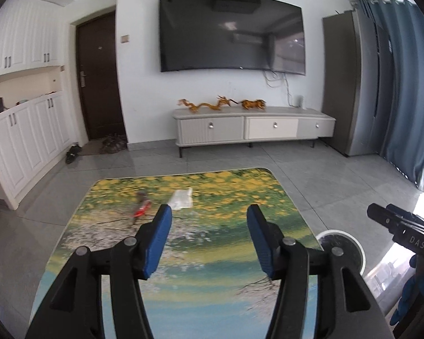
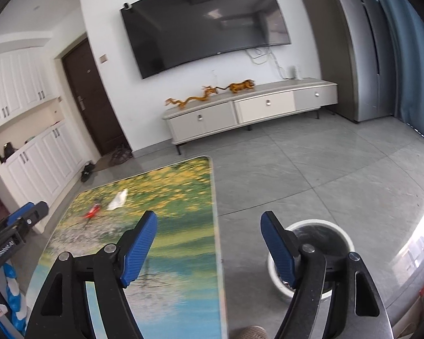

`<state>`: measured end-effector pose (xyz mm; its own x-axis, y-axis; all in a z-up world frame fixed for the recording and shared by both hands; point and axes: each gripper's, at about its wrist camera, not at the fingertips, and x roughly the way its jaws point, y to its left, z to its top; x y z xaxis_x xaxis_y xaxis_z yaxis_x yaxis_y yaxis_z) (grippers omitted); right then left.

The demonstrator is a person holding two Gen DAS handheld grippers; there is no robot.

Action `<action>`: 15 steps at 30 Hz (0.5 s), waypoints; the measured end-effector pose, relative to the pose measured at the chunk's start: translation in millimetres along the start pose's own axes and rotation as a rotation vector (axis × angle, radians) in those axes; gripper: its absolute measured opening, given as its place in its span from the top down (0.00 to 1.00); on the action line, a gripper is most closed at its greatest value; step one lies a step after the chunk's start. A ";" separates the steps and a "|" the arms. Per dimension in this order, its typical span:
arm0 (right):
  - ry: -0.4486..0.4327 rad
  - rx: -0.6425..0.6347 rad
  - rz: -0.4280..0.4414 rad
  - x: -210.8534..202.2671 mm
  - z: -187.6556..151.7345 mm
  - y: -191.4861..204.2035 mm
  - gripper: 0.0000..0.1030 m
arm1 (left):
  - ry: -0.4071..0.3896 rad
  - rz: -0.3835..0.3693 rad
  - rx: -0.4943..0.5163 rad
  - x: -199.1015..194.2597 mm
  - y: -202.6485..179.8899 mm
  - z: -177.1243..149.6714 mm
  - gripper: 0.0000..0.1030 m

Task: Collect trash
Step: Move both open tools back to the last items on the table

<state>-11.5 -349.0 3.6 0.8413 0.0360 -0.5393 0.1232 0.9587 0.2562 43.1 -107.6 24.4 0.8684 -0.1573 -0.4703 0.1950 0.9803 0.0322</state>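
- The left gripper (image 1: 209, 210) hangs over the near half of the tabletop (image 1: 212, 276), jaws spread wide and holding nothing.
- The right gripper (image 2: 209, 220) hangs over the tabletop's right edge, jaws likewise released and bare.
- A white wrapper (image 1: 181, 197) lies toward the far edge of the tabletop, left of centre.
- A red wrapper (image 1: 141, 207) lies just beside it, nearer the left edge; both are blurred.
- A white round bin (image 2: 343, 240) stands on the floor (image 2: 311, 169) just off the tabletop's right edge.
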 end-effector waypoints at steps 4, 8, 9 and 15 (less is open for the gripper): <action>0.012 -0.041 0.024 1.1 -3.1 29.0 0.28 | -0.031 0.047 -0.041 -19.7 32.2 -2.2 0.48; 0.011 -0.093 0.043 -1.6 -5.9 59.2 0.28 | -0.045 0.066 -0.084 -31.5 60.2 -6.9 0.48; 0.011 -0.101 0.045 -2.7 -6.9 65.1 0.28 | -0.047 0.073 -0.094 -32.5 67.1 -8.5 0.48; 0.030 -0.175 0.053 5.0 -9.3 98.2 0.28 | -0.037 0.091 -0.158 -32.9 102.7 -16.4 0.47</action>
<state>-0.1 -252.1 18.6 0.8277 0.0940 -0.5533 -0.0169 0.9896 0.1429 27.1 0.2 28.7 0.8961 -0.0686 -0.4384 0.0434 0.9968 -0.0672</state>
